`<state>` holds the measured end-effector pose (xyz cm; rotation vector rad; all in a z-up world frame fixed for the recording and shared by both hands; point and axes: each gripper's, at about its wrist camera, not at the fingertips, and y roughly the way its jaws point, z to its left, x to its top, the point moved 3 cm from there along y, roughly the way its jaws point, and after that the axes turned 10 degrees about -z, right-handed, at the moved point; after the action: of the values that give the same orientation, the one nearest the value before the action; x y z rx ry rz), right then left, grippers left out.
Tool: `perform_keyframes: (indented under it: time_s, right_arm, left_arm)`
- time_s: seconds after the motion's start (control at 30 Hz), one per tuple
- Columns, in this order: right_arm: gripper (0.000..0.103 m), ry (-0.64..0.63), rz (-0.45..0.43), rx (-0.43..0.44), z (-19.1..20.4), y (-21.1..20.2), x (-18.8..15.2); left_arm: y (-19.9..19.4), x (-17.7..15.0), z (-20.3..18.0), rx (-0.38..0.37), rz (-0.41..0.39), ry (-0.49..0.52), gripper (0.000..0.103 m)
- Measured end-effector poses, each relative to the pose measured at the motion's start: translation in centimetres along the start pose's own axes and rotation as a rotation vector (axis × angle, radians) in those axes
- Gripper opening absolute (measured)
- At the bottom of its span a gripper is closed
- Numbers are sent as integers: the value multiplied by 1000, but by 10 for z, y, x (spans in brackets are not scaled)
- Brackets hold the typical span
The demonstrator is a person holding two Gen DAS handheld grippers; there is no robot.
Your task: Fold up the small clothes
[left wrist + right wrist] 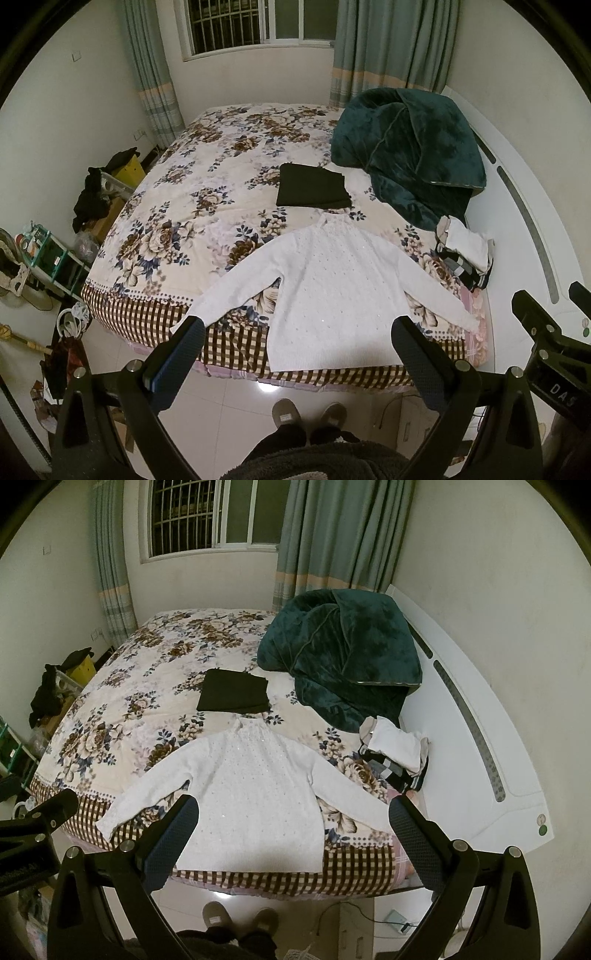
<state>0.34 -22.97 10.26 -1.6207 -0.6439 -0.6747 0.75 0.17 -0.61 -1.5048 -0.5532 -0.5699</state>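
White sweater [332, 295] flat on bed [184, 206] | both grippers' jaws spread, empty

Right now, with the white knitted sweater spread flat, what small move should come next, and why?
Probably lower the left gripper to the white knitted sweater's left sleeve: both sleeves lie spread, nothing is folded yet, and both grippers, right gripper included, hang open and empty.

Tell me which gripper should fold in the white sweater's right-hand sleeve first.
Probably right: the right gripper, open, has that sleeve's cuff beside its fingertip. The left gripper, also open, sits nearer the white sweater body.
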Motion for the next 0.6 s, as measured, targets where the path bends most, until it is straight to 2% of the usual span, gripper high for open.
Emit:
perform_keyframes:
  time_s: [0.6]
  right_arm:
    - [103, -3, -2, -3, 5, -1, 1]
  left_arm:
    - [-4, 8, 10, -1, -7, -9, 103]
